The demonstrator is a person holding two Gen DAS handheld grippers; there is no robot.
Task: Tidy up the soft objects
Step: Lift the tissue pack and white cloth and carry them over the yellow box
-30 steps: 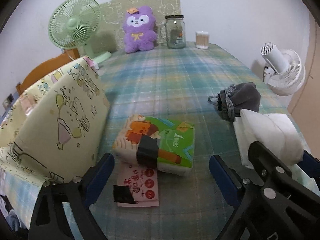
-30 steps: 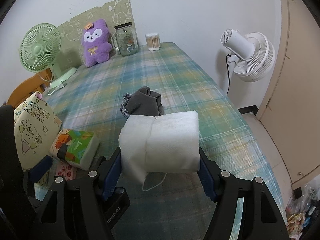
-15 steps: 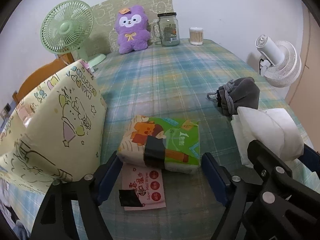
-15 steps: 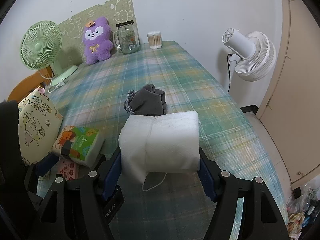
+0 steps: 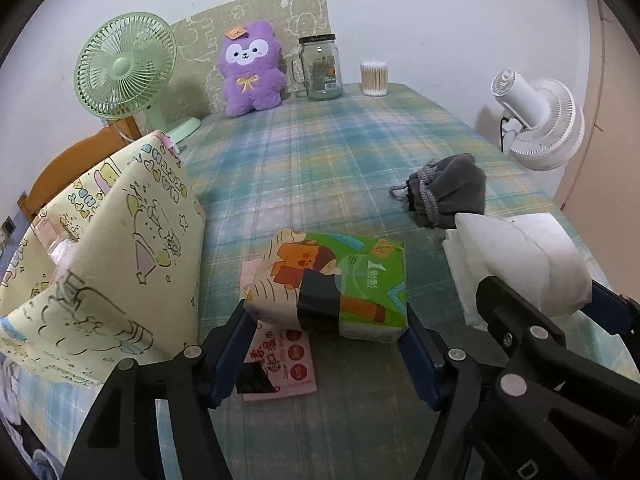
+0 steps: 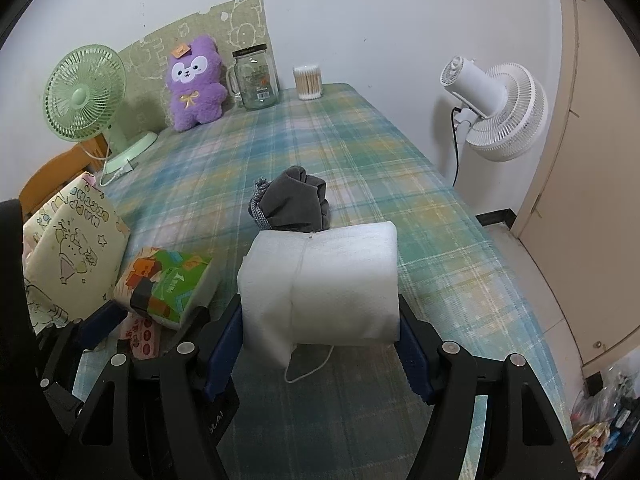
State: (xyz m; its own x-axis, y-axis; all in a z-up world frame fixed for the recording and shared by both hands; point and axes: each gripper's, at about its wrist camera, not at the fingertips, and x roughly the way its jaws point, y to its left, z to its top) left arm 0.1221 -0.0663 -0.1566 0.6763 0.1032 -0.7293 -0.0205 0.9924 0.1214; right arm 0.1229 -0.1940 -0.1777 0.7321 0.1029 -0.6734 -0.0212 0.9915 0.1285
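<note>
both wrist views sit low over the near end of the plaid tablecloth (image 5: 320, 152), facing the far purple plush (image 5: 251, 70) (image 6: 195, 82); the right view sits further right.

A home: plush toy (image 5: 250, 68) and fans on a plaid-covered table (image 5: 320, 152)

The left gripper (image 5: 326, 332) is closing its jaws around a tissue pack (image 5: 330, 280) lying on the plaid-covered counter (image 5: 320, 160), its blue pads touching or nearly touching the pack's two ends. The pack is partly covering a pink wipes packet (image 5: 280, 364). A yellow cartoon-print bag (image 5: 112, 240) is standing just to the left. On the right, the right gripper (image 5: 560, 312) is clamping a white foam roll (image 5: 524, 256), with a grey drawstring pouch (image 5: 448, 188) lying beyond it.
</note>
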